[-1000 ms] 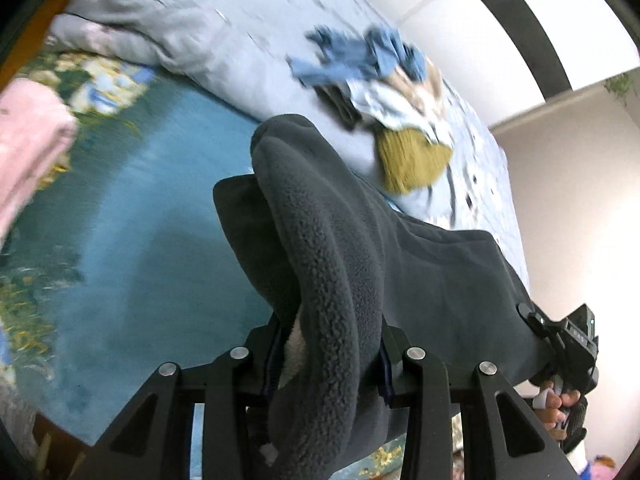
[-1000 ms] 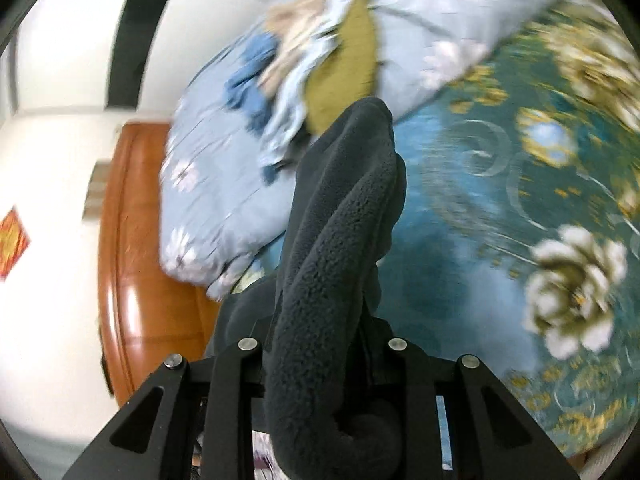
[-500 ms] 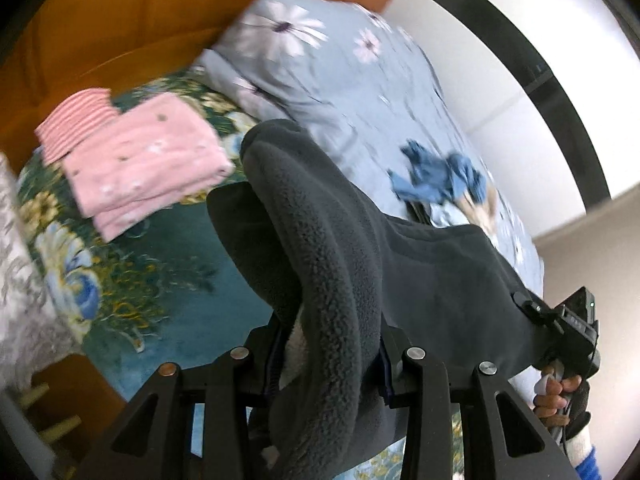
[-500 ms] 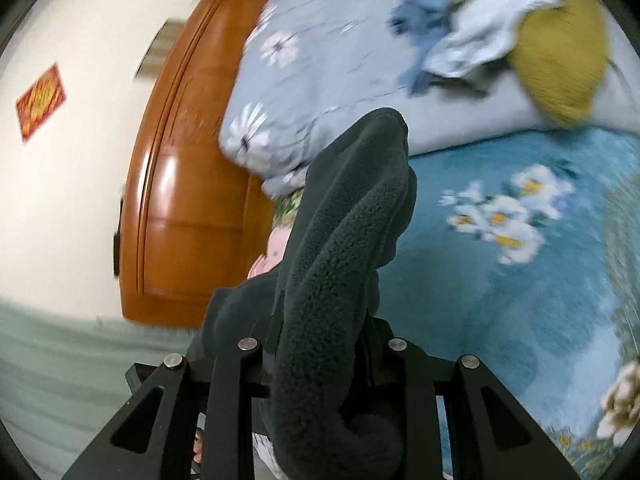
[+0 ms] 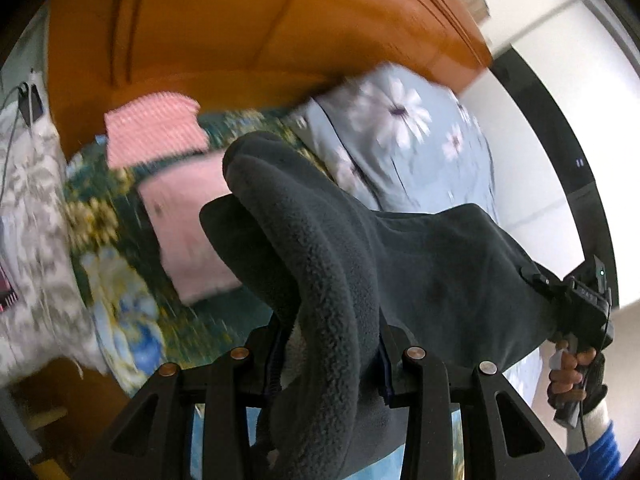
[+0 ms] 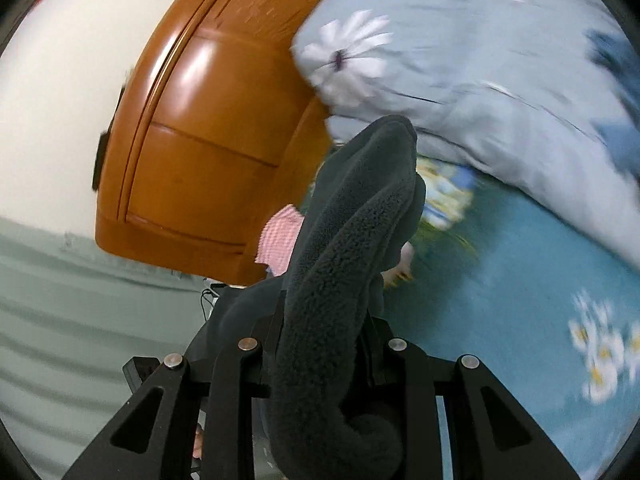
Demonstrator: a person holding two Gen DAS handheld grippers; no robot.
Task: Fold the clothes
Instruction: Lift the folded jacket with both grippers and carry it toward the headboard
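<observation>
Left gripper (image 5: 328, 364): fingertips buried in the dark grey fleece garment (image 5: 320, 264), pads not visible

Right gripper (image 6: 320, 360): same, fleece bulges over both fingers, tips hidden

Plain pink folded item (image 5: 188, 232): smeared by motion blur, near edge covered by fleece

Pink striped folded item (image 5: 154, 132): blurred; in right wrist view only a corner shows

Bedspread (image 5: 120, 280): flower print streaked, details unreadable

Blue clothing (image 6: 616, 92): blurred and cut by frame edge, type unclear

Small object by headboard (image 5: 30, 100): too small to identify
</observation>
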